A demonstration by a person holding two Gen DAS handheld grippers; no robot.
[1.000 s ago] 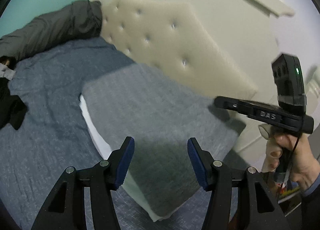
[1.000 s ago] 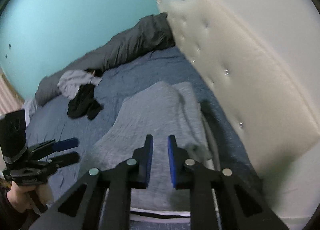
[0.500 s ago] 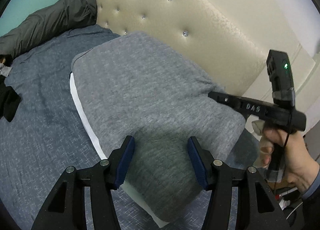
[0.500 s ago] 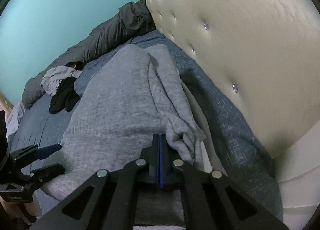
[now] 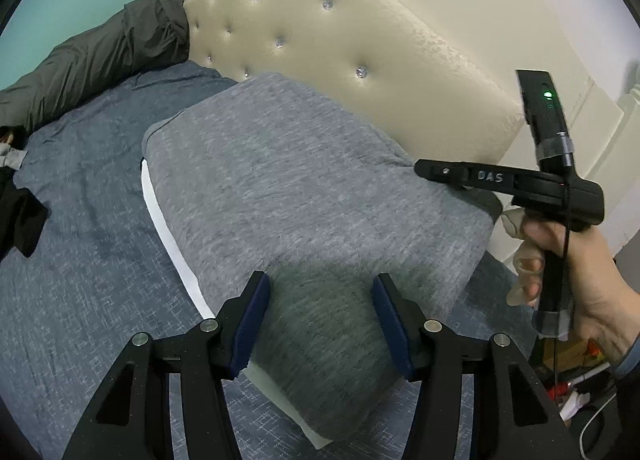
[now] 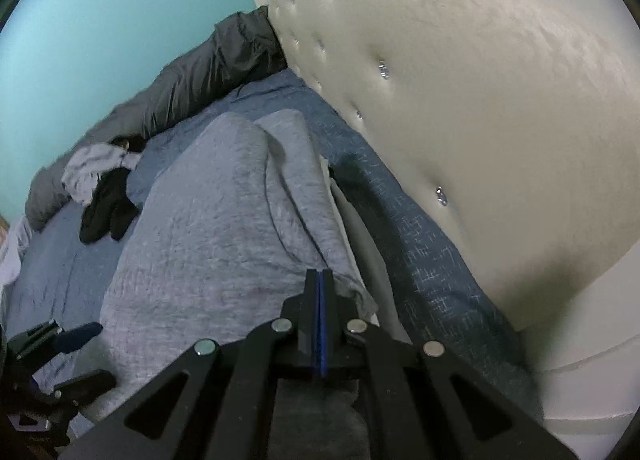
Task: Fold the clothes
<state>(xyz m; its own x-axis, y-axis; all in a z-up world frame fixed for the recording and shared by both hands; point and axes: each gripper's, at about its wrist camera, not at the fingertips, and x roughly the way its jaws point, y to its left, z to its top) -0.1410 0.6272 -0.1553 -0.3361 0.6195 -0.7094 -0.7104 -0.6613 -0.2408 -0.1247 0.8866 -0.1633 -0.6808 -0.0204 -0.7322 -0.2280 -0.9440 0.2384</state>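
Left wrist view: the grey knit garment (image 5: 304, 196) lies flat over a white pillow (image 5: 160, 216) beside the tufted headboard (image 5: 360, 40), a firm base for folding. Left gripper (image 5: 320, 316) hangs spread above its near edge, empty. Right gripper (image 6: 320, 300) is clamped tight at the garment's bunched corner, seemingly pinching it.

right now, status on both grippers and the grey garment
Left gripper open, hovering over grey garment. Right gripper shut at the garment's edge; grip unclear. Garment lies over a white pillow. Nothing in the way.
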